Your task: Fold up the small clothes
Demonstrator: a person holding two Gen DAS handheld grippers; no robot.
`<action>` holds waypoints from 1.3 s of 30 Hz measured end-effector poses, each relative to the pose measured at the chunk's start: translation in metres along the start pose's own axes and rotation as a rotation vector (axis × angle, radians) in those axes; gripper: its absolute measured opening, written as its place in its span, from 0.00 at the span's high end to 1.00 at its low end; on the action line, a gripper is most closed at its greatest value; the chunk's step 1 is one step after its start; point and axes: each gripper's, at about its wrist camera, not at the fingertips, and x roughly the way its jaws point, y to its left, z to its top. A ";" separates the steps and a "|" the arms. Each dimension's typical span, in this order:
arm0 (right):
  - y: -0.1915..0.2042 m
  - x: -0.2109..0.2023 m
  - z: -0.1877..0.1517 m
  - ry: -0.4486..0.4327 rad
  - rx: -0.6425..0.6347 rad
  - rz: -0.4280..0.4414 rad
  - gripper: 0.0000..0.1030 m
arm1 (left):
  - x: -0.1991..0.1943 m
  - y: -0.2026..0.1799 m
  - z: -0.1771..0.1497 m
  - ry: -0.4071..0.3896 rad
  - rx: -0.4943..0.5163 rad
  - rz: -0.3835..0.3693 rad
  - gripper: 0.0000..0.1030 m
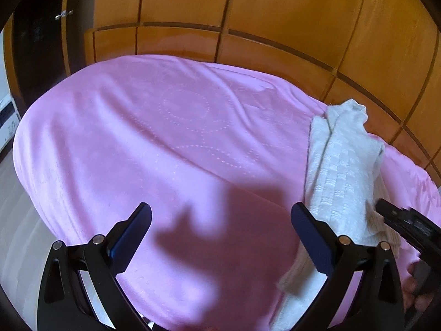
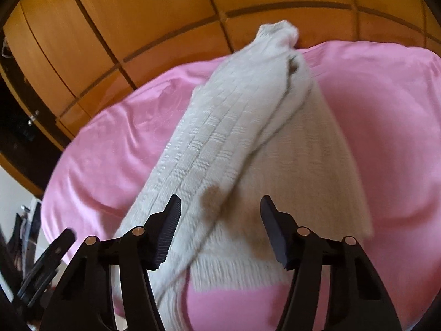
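Knit garment (image 2: 239, 149), cream, lies lengthwise on the pink blanket (image 2: 386, 138), one side already lapped over the middle, so likely mid-fold into a narrow strip. Right gripper (image 2: 220, 229) hovers over its near end at 6 o'clock, jaws wide apart, holding nothing; looks placed to pinch that hem. Left gripper (image 1: 220, 234) also wide open and empty, over bare blanket; the garment sits at its 3 o'clock. Wooden wardrobe (image 1: 248, 13) at 12.
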 end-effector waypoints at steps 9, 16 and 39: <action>0.015 0.015 0.012 0.040 -0.072 0.091 0.94 | 0.008 0.000 -0.005 0.051 0.029 -0.077 0.10; -0.020 -0.066 0.040 -0.243 -0.303 -0.181 0.95 | 0.015 -0.022 -0.018 0.136 0.134 -0.280 0.15; -0.157 -0.064 0.079 -0.189 -0.024 -0.173 0.20 | 0.033 -0.019 0.027 0.194 0.145 -0.354 0.95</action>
